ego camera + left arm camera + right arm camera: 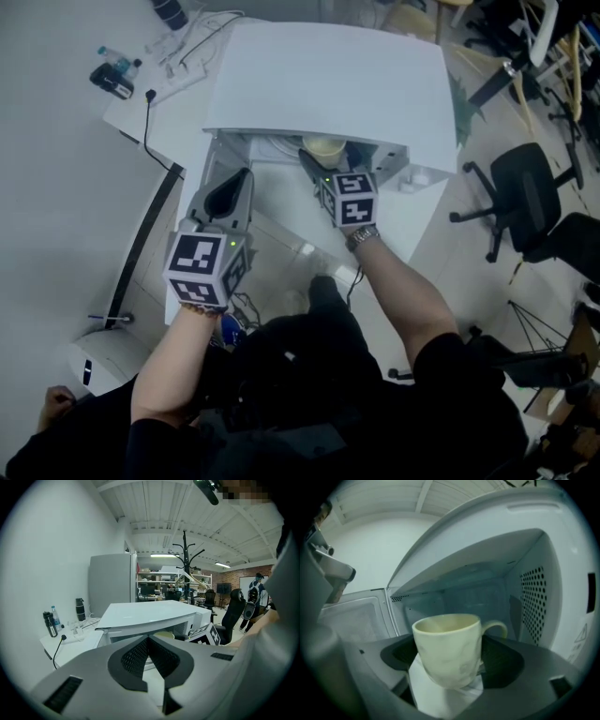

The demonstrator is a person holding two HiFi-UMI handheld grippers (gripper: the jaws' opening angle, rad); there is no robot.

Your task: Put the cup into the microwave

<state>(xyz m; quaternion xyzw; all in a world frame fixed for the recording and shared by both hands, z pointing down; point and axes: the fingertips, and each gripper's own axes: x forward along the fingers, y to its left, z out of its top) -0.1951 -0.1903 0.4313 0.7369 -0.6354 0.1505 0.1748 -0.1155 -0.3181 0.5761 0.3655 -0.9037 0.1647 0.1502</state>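
white tabletop (183,127) w/ open microwave (328,84), bottles (117,75) at its left; office chair (525,202) on floor. right gripper (317,167) jaws clamp cup (447,648) at microwave mouth; left gripper (149,640) jaws clenched, empty.

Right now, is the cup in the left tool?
No, the cup sits clamped in the right tool in front of the open microwave, while the left tool is shut on nothing.
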